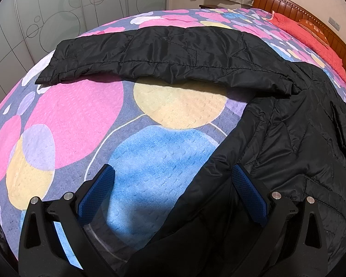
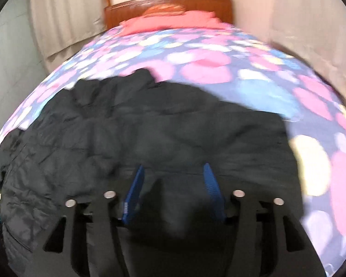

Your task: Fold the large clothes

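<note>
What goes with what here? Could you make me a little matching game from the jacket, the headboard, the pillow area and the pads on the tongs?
Things:
1. jacket
2. headboard
3. pillow cover
4. pads of the left tongs

Colours:
A. blue
B. coral red
C. black
D. reddish brown wood

Pairs: 1-C, 2-D, 3-B, 4-A

1. Here's the bed (image 1: 76, 120), spread with a cover of pink, yellow and blue circles, running ahead of both grippers.
2. A black padded jacket (image 1: 299, 143) lies flat on it, its body right under the right gripper.
3. One sleeve (image 1: 150, 53) stretches across the cover, well ahead of the left gripper.
4. A red blanket (image 2: 173, 22) sits far ahead by the wooden headboard (image 2: 168, 5).
</note>
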A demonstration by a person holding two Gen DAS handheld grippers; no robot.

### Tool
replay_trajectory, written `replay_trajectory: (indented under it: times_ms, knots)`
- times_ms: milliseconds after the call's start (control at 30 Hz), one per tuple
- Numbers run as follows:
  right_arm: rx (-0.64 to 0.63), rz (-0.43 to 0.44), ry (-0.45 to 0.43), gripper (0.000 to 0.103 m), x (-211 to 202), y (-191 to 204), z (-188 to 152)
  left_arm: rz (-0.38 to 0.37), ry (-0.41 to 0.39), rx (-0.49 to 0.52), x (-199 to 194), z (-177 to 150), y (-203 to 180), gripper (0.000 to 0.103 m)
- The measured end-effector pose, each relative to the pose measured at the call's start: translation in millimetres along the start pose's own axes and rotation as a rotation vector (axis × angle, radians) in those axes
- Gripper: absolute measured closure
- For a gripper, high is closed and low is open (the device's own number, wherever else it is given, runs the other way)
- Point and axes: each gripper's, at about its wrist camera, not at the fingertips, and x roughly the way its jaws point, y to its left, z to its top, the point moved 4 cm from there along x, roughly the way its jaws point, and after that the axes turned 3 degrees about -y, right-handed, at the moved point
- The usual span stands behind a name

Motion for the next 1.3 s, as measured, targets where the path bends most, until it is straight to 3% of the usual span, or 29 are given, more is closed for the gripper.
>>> replay_trajectory:
  times_ms: [133,200,400,500,667,767,833,1133,1167,1300]
  knots:
    - [0.027,-0.114,0.023,0.046,7.4,-41.7,-13.9,0.002,0.0,0.001,0.1,0.1,0.2,0.002]
    - [0.01,-0.102,0.026,0.046,25.1,-51.4,-24.6,-0.001,0.001,-0.001,-0.2,-0.5,-0.1,0.002]
    - [-0.028,-0.134,-0.004,0.043,25.9,-45.9,-27.3,-0.028,0.028,-0.006,1.1,2.2,2.7,0.002]
    - [-0.017,-0.114,-0.011,0.04,23.0,-46.2,-28.5,-0.107,0.063,-0.006,-4.4,6.7,11.4,0.002]
    - [-0.026,-0.102,-0.018,0.035,22.1,-44.2,-31.2,-0.206,-0.035,-0.197,-16.2,24.2,69.1,0.002]
    - [-0.03,-0.102,-0.022,0.034,21.8,-43.2,-31.1,-0.247,-0.038,-0.347,1.7,40.8,112.9,0.002]
    - [-0.031,-0.102,-0.024,0.034,21.4,-43.0,-31.4,-0.294,-0.081,-0.445,14.2,54.1,140.3,0.002]
    - [-0.039,-0.109,-0.027,0.033,20.7,-43.4,-31.0,-0.328,-0.169,-0.523,60.5,107.9,191.0,0.002]
    - [-0.04,-0.11,-0.028,0.033,20.2,-43.3,-31.0,-0.336,-0.183,-0.552,59.5,106.7,193.8,0.003]
    - [-0.044,-0.117,-0.031,0.033,19.1,-43.1,-30.5,-0.312,-0.217,-0.71,56.8,100.9,216.1,0.043]
